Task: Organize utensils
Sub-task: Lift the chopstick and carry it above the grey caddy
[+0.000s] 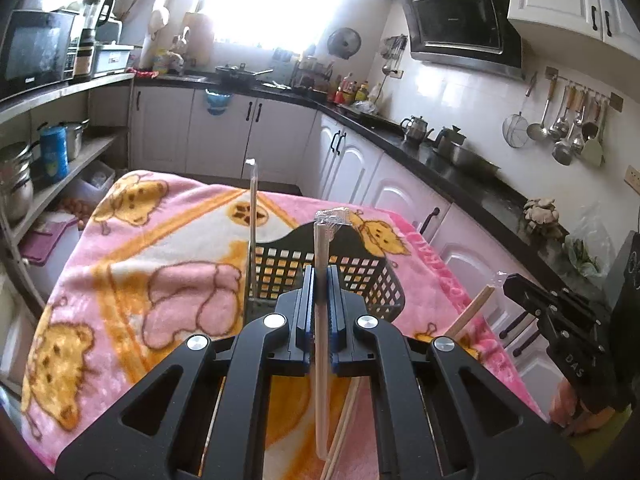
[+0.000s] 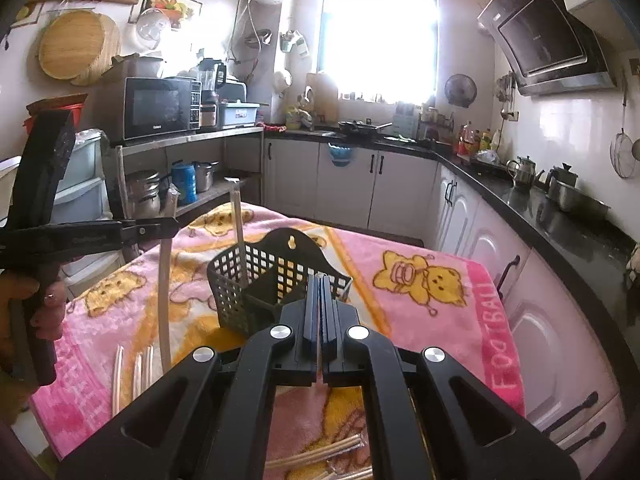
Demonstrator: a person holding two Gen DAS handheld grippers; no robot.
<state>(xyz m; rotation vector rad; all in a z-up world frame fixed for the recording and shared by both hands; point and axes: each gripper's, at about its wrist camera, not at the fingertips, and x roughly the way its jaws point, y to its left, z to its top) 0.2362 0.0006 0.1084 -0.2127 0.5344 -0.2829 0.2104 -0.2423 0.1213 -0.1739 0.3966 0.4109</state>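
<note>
1. The left gripper [image 1: 320, 280] is holding a wrapped pair of chopsticks [image 1: 322, 344] with its fingers [image 1: 306, 304] closed tight on the middle of the sticks. The pair is standing nearly upright, wrapped tip upward, probably so it can be dropped end-first into the holder.
2. The right gripper [image 2: 320, 300] is likewise pinching a thin chopstick pair [image 2: 319, 344] edge-on between fully closed fingers [image 2: 310, 312]; in the left wrist view that pair [image 1: 474, 312] is slanting up out of the gripper at the right.
3. The black lattice basket [image 2: 240, 296] is sitting on the pink blanket [image 2: 420, 308] that is covering the desk, just beyond both grippers, with its tall hanging back on the far side. Its open top is facing up, so it is serving as the receiving bin.
4. One wrapped pair [image 1: 253, 216] is already standing in the basket's left part, leaning against the wall.
5. More loose chopsticks [image 2: 132, 376] are lying flat on the blanket near the person's hand [image 2: 44, 312], at the near left, and others [image 2: 320, 456] under the right gripper, so I judge the sorting only partly done.
6. Both held pairs are hanging above the desk, short of the basket's rim.
</note>
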